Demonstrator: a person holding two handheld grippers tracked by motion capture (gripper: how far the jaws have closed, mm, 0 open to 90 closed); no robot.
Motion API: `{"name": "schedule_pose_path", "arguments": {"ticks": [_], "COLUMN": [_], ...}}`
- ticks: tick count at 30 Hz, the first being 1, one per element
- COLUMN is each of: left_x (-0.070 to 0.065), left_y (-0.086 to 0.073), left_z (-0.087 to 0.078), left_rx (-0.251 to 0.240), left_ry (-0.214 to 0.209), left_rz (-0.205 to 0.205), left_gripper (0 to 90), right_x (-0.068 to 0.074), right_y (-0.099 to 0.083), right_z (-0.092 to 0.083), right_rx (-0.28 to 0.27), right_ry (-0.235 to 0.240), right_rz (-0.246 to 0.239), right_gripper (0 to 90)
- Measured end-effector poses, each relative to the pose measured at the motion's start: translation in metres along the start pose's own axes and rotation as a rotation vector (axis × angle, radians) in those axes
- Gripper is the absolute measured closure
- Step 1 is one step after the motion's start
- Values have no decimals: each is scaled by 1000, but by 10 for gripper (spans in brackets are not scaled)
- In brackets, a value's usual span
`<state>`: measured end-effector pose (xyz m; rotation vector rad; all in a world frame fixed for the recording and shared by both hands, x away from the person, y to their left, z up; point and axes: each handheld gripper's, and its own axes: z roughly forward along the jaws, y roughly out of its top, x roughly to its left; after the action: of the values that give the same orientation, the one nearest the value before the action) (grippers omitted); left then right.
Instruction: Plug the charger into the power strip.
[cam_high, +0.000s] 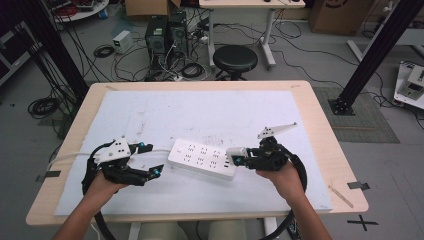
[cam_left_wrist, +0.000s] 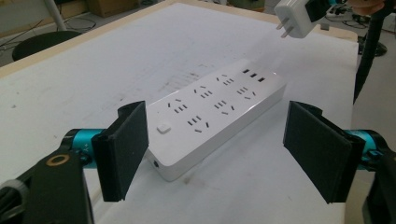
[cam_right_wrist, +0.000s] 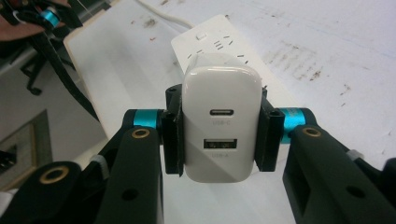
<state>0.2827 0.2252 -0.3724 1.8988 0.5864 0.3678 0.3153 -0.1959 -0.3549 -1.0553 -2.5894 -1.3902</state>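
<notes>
A white power strip (cam_high: 202, 159) lies on the white mat in the middle of the table, its sockets facing up; it also shows as the power strip (cam_left_wrist: 215, 108) and the power strip (cam_right_wrist: 211, 40). My right gripper (cam_high: 239, 156) hovers just right of the strip's right end, shut on a white USB charger (cam_right_wrist: 220, 122) with two ports. The charger (cam_left_wrist: 295, 17) hangs above the strip's far end, prongs pointing down-left. My left gripper (cam_high: 150, 161) stands open at the strip's left end, its jaws (cam_left_wrist: 215, 154) wide apart on either side of that end.
The strip's white cable (cam_high: 70, 156) runs off the left edge of the table. A wooden table rim (cam_high: 320, 115) surrounds the mat (cam_high: 150, 115). A black stool (cam_high: 235, 59), computers and cables stand on the floor beyond.
</notes>
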Motion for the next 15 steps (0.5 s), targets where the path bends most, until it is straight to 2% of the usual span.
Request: {"name": "schedule_pose_path", "arguments": {"ticks": [3, 4, 7, 15], "left_x": [0, 0, 1, 4], "left_y": [-1, -1, -3, -8], "left_z": [-1, -2, -3, -3], "left_rx": [-4, 0, 0, -5], "left_ry": [3, 1, 9, 11], "left_rz": [-3, 0, -4, -18], "left_gripper": [224, 224, 224, 224], "right_x": [1, 3, 4, 10], "right_y": [1, 3, 5, 15], "right_z": [1, 2, 4, 10], "right_rx": [7, 33, 59, 137], "right_ry": [-3, -29, -62, -104], "right_rz": [-16, -49, -87, -179], "right_gripper": [631, 631, 631, 631]}}
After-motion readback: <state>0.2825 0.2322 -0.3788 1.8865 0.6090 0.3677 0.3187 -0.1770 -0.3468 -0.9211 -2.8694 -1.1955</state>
